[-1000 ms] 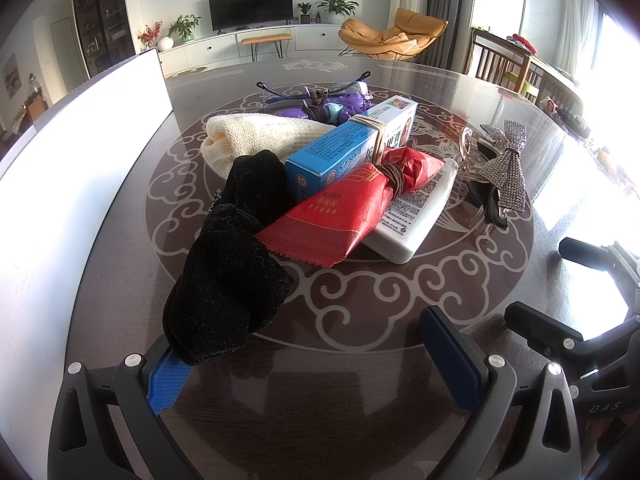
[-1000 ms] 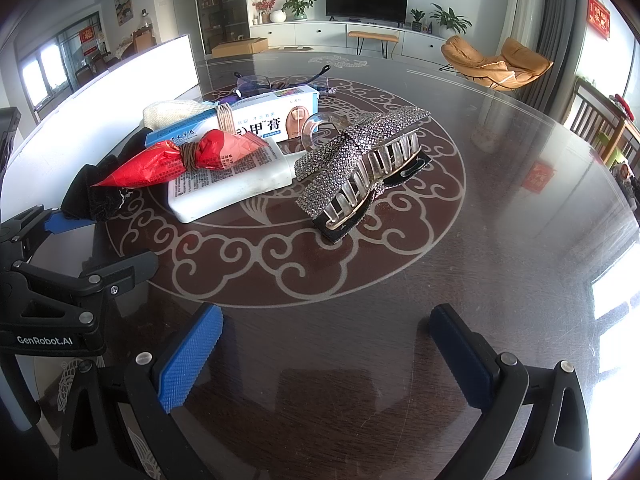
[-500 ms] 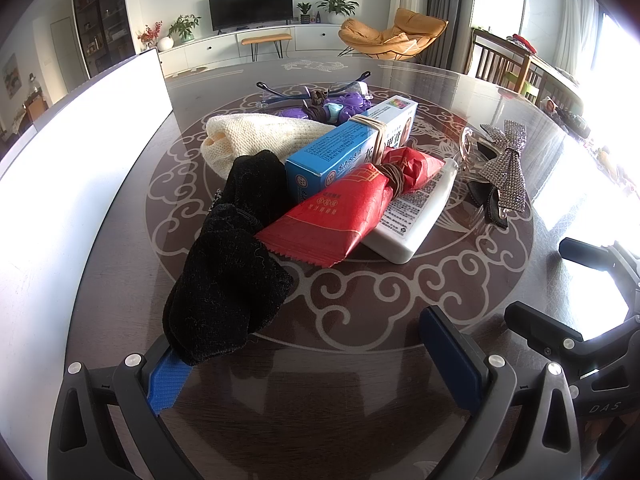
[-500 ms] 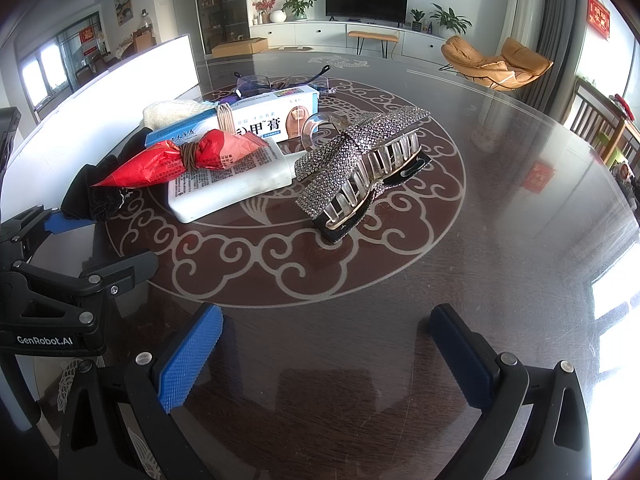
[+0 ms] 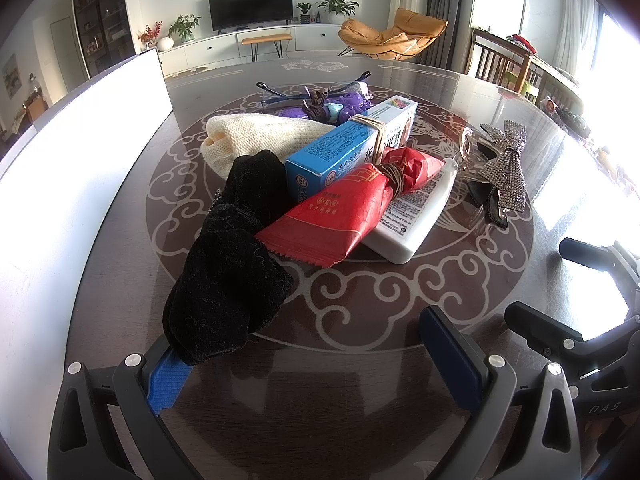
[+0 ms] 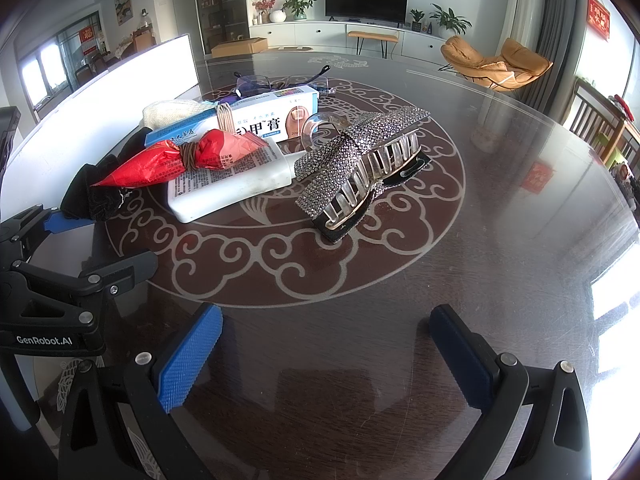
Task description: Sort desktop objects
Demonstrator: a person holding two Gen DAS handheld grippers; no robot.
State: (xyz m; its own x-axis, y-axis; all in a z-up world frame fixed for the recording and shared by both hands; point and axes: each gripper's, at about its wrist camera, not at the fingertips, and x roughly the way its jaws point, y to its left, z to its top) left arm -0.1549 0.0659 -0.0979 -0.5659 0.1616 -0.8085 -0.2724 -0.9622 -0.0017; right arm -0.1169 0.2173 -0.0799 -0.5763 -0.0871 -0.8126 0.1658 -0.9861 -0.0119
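A pile lies mid-table: a black cloth [image 5: 232, 272], a red packet [image 5: 340, 216] tied with a band, a blue-white box [image 5: 352, 148], a white bottle [image 5: 416, 216], a cream knit cloth [image 5: 260, 140], a purple toy [image 5: 344, 106], glasses [image 5: 312, 88] and a rhinestone bow hair claw [image 5: 504, 168]. My left gripper [image 5: 312, 364] is open, low on the table, its left pad under the black cloth's near end. My right gripper [image 6: 324, 356] is open and empty, short of the hair claw [image 6: 360, 160]. The red packet [image 6: 176, 160], bottle [image 6: 228, 188] and box [image 6: 260, 120] lie left of it.
A long white panel [image 5: 72, 168] runs along the table's left side. The round dark table [image 6: 500, 240] has a glossy patterned top. Chairs [image 5: 504, 60] stand beyond the far right edge. The other gripper shows at each view's side.
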